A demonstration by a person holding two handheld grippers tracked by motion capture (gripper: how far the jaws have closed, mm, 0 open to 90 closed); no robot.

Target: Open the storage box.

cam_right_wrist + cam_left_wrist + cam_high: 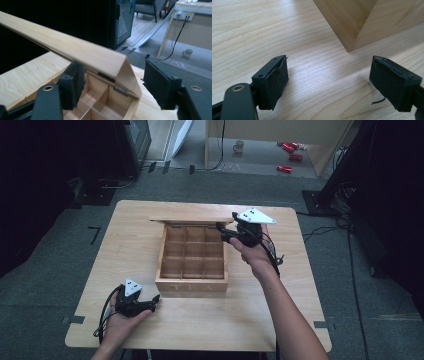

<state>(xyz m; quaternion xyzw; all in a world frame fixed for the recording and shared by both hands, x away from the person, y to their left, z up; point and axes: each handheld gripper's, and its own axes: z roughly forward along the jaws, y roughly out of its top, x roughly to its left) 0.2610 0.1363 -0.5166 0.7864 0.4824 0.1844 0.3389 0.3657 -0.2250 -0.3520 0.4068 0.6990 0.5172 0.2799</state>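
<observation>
Tea box [192,265] mid-table, lid [75,50] up btwn released right tongs [112,85], left tongs [329,85] released nr front corner.

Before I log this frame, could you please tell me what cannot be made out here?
- Open wooden tea box: high view, the compartments' contents are too small and shadowed.
- Raised wooden lid: right gripper view, its far end is cut by the frame edge.
- Right tool: whether a jaw touches the lid is unclear.
</observation>
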